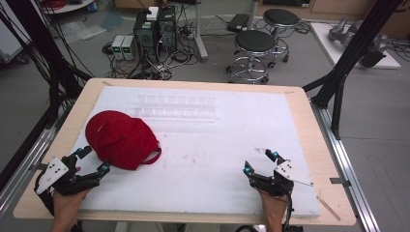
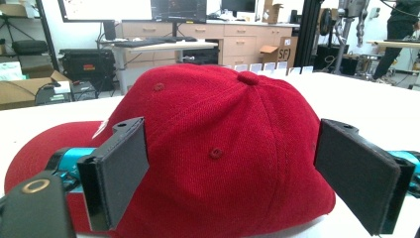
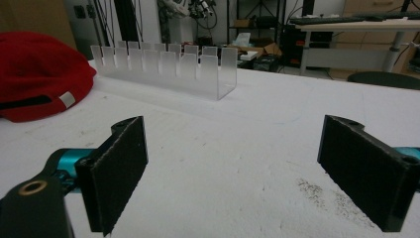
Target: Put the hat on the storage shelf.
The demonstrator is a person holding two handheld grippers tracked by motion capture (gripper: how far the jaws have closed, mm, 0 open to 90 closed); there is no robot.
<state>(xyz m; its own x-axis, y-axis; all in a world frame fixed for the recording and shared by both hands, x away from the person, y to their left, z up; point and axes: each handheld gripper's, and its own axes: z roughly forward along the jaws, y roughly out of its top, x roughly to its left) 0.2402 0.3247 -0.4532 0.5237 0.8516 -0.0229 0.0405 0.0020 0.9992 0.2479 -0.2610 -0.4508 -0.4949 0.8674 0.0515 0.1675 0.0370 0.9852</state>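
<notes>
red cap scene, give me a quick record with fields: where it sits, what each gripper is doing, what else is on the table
cap: red cap lies on the white mat, left side, crown up
left gripper: left gripper at the cap's near edge, jaws open, cap between them but not pressed
right gripper: right gripper over bare mat on the right, jaws open, nothing between them
other item: clear slotted rack toward the far side of the mat, beyond the cap

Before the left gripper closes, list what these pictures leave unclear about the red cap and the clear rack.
- Red cap: in the left gripper view its near bottom edge is cut off by the frame; whether the fingers touch the cloth cannot be told.
- Cap's brim: in the high view the crown hides it.
- Clear rack: faint against the white mat in the high view; slots uncountable.
</notes>
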